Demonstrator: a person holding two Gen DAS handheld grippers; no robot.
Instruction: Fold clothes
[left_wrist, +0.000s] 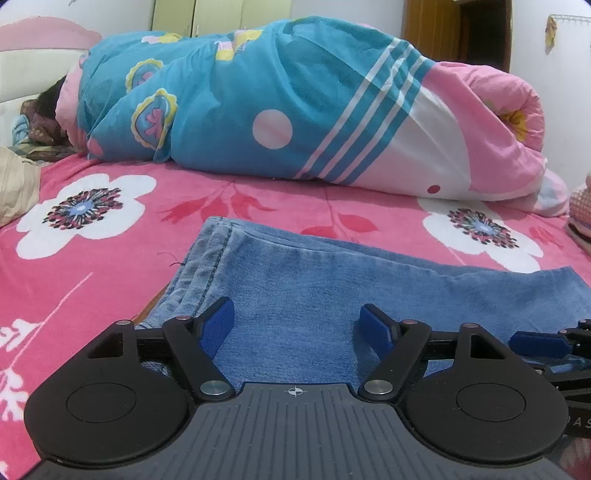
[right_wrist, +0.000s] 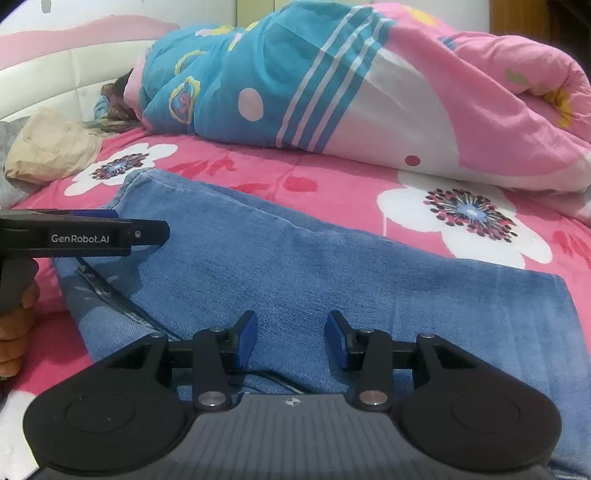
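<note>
A pink floral bedsheet (left_wrist: 92, 280) covered the bed. Along its far edge lay a rolled teal-and-pink quilt (left_wrist: 295, 107). A crumpled beige cloth (right_wrist: 51, 147) sat near the far left corner, beside the white padded headboard (right_wrist: 55, 85).

A home bedroom: a bed (left_wrist: 92, 266) under a pink flowered sheet, a rolled quilt (left_wrist: 295, 110) lying across it, a padded white headboard (right_wrist: 55, 81) at its far end, pillows (right_wrist: 51, 147) below that, and a pale green wardrobe (left_wrist: 221, 14) behind the quilt.
</note>
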